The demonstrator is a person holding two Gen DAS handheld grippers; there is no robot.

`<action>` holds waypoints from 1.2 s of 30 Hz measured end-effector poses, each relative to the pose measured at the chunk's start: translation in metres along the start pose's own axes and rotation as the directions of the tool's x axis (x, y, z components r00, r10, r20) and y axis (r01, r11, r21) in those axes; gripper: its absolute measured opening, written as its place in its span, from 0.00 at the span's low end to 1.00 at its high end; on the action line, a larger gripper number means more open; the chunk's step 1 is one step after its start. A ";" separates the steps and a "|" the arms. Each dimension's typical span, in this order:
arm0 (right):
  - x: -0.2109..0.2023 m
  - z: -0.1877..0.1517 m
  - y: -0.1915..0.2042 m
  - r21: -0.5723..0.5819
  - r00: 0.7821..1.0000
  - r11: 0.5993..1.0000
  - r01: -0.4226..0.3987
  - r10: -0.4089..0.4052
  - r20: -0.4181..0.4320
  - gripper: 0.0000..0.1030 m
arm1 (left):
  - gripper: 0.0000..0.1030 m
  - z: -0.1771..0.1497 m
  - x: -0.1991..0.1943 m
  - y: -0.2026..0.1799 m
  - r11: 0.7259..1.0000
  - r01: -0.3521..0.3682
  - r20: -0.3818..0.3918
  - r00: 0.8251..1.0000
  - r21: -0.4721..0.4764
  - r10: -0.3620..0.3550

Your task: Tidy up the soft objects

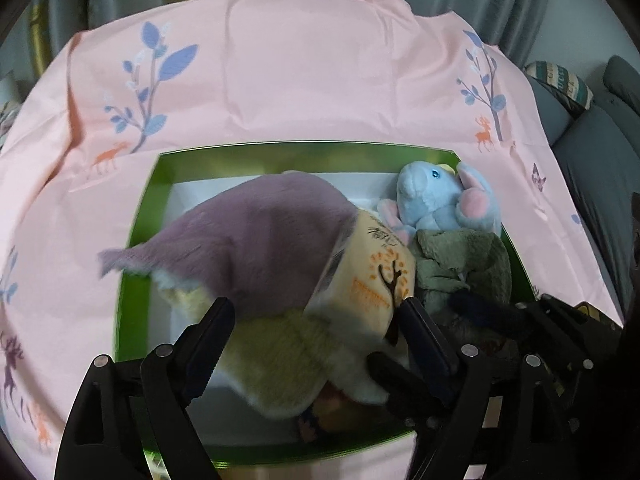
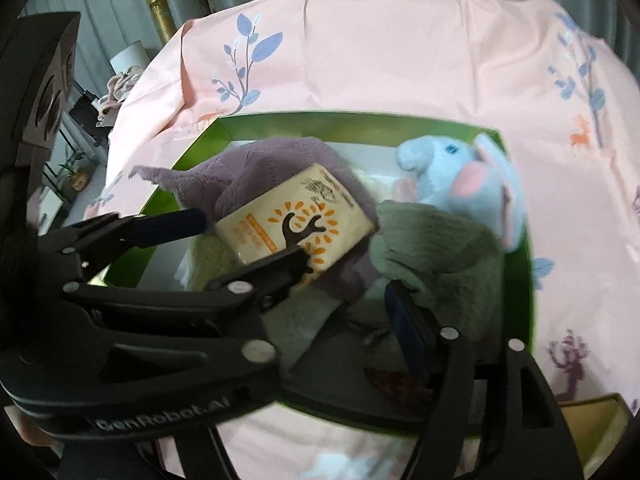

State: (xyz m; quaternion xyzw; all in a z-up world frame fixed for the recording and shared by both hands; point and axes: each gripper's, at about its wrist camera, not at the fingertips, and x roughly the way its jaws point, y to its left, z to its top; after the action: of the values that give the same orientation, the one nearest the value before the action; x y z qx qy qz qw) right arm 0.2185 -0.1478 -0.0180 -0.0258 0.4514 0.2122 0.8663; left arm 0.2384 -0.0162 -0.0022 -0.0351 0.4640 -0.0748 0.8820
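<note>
A green box (image 1: 132, 300) on a pink sheet holds soft things: a purple cloth (image 1: 256, 240), a yellow-green fluffy cloth (image 1: 280, 356), a cream tissue pack (image 1: 372, 280) with an orange tree print, a blue plush elephant (image 1: 444, 196) and an olive cloth (image 1: 464, 268). My left gripper (image 1: 316, 312) is open over the box, its fingers on either side of the tissue pack and cloths. It shows in the right wrist view (image 2: 248, 236) around the tissue pack (image 2: 296, 220). My right gripper's one visible finger (image 2: 408, 328) is at the olive cloth (image 2: 436, 256); the other is hidden.
The pink sheet (image 1: 300, 80) with leaf and deer prints covers the surface around the box. Grey curtains hang behind. A grey sofa (image 1: 600, 152) with a striped cushion is at the right. A yellow box corner (image 2: 596, 420) lies at the lower right.
</note>
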 end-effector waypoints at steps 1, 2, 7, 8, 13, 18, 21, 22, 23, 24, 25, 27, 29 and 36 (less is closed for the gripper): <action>-0.004 -0.001 0.000 0.000 1.000 1.000 0.008 -0.008 0.003 0.72 | 0.83 -0.003 -0.005 0.003 1.000 -0.001 0.004 1.000 -0.011 0.001; -0.006 -0.003 0.000 0.001 1.000 1.000 0.016 -0.016 0.005 0.73 | 0.83 -0.004 -0.008 0.006 1.000 -0.007 0.006 1.000 -0.016 0.007; -0.026 -0.012 -0.003 0.004 0.996 0.996 0.085 -0.085 0.034 0.82 | 0.85 -0.011 -0.028 0.013 0.998 -0.063 0.024 0.998 -0.020 0.064; -0.030 -0.013 -0.003 0.003 0.995 0.996 0.094 -0.094 0.041 0.83 | 0.86 -0.012 -0.032 0.013 0.998 -0.066 0.027 0.997 -0.018 0.066; -0.050 -0.017 -0.005 0.011 0.986 0.989 0.148 -0.148 0.070 0.97 | 0.92 -0.018 -0.058 0.010 0.996 -0.093 0.069 0.993 -0.014 0.094; -0.062 -0.021 -0.007 0.032 0.979 0.981 0.191 -0.193 0.064 0.99 | 0.92 -0.023 -0.077 0.005 0.995 -0.100 0.076 0.992 -0.007 0.101; -0.068 -0.025 -0.009 0.054 0.979 0.979 0.195 -0.198 0.051 0.99 | 0.92 -0.027 -0.083 0.002 0.995 -0.094 0.054 0.994 -0.018 0.095; -0.069 -0.026 -0.009 0.062 0.978 0.978 0.198 -0.201 0.047 0.99 | 0.92 -0.028 -0.085 0.001 0.996 -0.087 0.045 0.995 -0.017 0.088; -0.071 -0.027 -0.009 0.066 0.978 0.978 0.199 -0.202 0.045 0.99 | 0.92 -0.029 -0.087 -0.001 0.996 -0.083 0.039 0.996 -0.017 0.083; -0.074 -0.028 -0.009 0.068 0.978 0.977 0.201 -0.204 0.044 0.99 | 0.92 -0.031 -0.088 -0.003 0.997 -0.079 0.030 0.996 -0.017 0.079; -0.076 -0.029 -0.009 0.069 0.977 0.976 0.205 -0.208 0.042 0.99 | 0.92 -0.032 -0.090 -0.004 0.997 -0.075 0.024 0.997 -0.014 0.075; -0.078 -0.031 -0.007 0.063 0.976 0.975 0.212 -0.215 0.037 0.99 | 0.92 -0.035 -0.093 -0.008 0.997 -0.081 0.018 0.997 -0.013 0.081; -0.081 -0.032 -0.005 0.056 0.974 0.974 0.220 -0.222 0.039 0.99 | 0.92 -0.036 -0.096 -0.010 0.995 -0.099 0.013 0.995 -0.012 0.099; -0.089 -0.035 -0.004 0.055 0.971 0.971 0.233 -0.235 0.048 0.99 | 0.92 -0.038 -0.104 -0.010 0.991 -0.133 0.006 0.991 -0.023 0.133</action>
State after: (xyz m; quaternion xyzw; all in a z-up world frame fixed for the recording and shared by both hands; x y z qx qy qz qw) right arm 0.1483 -0.1901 0.0313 -0.0519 0.4265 0.0980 0.8977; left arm 0.1485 -0.0084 0.0623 -0.0144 0.4628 -0.0103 0.8863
